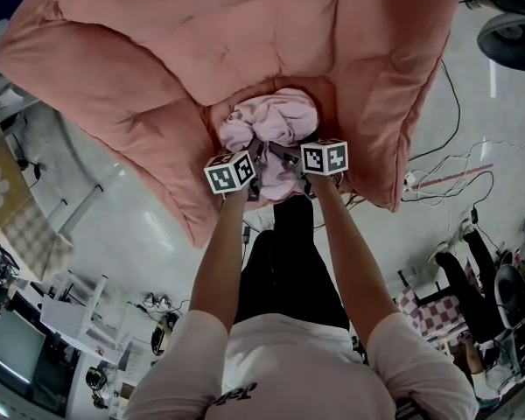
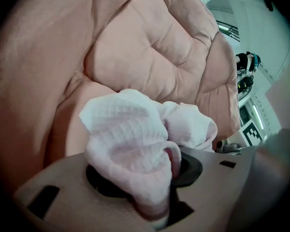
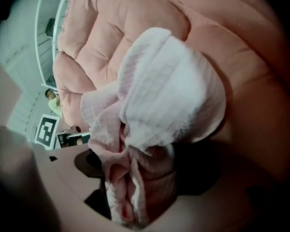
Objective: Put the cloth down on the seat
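A pale pink waffle-weave cloth (image 1: pixel 271 121) is bunched up against the pink quilted seat cushion (image 1: pixel 157 51). My left gripper (image 1: pixel 252 180) and right gripper (image 1: pixel 290 175) sit side by side just below it, each shut on a fold of the cloth. In the left gripper view the cloth (image 2: pixel 135 144) bulges out from between the jaws over the cushion (image 2: pixel 150 47). In the right gripper view the cloth (image 3: pixel 159 110) is pinched into pleats between the jaws, and it hides most of them. The seat cushion (image 3: pixel 116 28) fills the background.
Cables (image 1: pixel 455 173) and a power strip lie on the pale floor to the right of the seat. White frames and clutter (image 1: pixel 79 313) stand at lower left, and a black chair base (image 1: pixel 512 33) shows at upper right. The person's dark trousers (image 1: pixel 289 261) are directly below the grippers.
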`<state>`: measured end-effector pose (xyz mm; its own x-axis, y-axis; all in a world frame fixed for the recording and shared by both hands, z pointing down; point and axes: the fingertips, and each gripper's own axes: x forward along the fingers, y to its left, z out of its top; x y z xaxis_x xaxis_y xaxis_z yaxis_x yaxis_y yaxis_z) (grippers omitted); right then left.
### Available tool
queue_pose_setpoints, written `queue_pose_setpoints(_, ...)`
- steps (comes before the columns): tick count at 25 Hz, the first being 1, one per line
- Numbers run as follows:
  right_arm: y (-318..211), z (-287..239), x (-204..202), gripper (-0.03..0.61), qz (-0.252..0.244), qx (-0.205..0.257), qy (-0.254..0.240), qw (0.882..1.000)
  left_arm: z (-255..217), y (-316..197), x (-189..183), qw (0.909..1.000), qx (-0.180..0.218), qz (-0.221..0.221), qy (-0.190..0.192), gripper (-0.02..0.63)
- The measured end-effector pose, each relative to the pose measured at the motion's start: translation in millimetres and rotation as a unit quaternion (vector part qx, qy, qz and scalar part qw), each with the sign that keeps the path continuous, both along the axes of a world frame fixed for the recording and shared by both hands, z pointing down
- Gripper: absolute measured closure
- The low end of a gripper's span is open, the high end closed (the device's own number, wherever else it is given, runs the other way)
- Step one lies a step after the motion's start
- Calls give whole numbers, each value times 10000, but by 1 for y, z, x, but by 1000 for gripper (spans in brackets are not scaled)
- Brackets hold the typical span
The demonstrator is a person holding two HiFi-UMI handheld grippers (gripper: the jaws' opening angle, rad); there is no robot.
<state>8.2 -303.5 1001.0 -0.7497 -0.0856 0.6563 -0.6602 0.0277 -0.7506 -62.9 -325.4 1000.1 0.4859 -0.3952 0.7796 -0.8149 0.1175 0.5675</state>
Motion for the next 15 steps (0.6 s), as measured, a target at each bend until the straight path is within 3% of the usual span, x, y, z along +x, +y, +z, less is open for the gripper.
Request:
queue_pose_setpoints(4,-4,-15,1,195,24,217,-85,9997,-8,2,-5,9997,25,-214,114,389)
queue_pose_setpoints(10,-9,-41,20,195,140,587,372,9975,-32,11,-13,9994,-67,-318,153,306)
queue_pose_setpoints(15,-10,-74,28,195,295,999,564,9930,-62,27,-25,9994,-9,-346,52,295)
